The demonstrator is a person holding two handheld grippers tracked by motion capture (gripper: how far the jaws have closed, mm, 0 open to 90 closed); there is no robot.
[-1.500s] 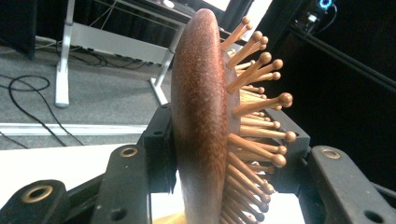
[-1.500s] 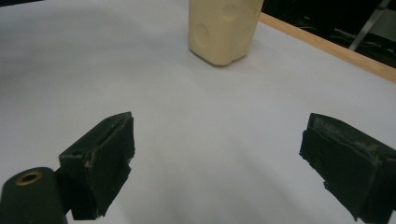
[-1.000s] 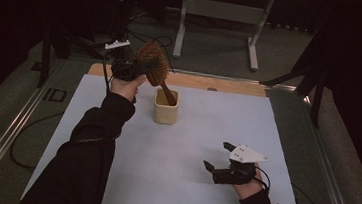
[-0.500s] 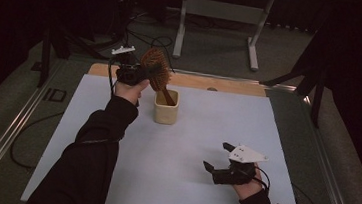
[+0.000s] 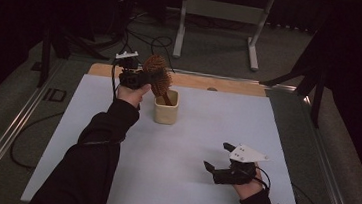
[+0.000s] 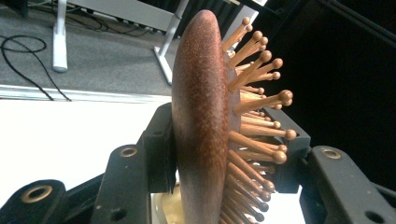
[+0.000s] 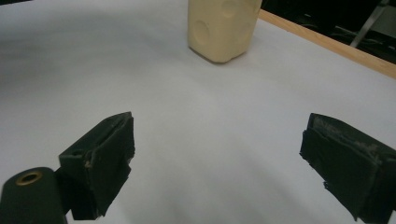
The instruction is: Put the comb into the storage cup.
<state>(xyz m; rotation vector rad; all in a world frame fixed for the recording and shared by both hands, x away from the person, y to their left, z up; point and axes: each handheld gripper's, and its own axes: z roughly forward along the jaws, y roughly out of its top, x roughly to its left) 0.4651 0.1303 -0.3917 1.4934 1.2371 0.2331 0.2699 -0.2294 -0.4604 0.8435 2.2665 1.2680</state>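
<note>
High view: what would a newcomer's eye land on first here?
The wooden hairbrush, clamped by its head in the left gripper with its handle down in the cream cup at the far middle of the white table. Then the right gripper, fingers wide apart, resting near the front right.

- Long black sleeves (image 5: 87,163) cover both forearms to the wrists.
- Left gripper (image 5: 133,77): black body, pale plate on top, thin black cable.
- Right gripper (image 5: 218,158): black, grey three-cornered plate.
- Jaws: matte black blocks with brass-ringed screw holes.
</note>
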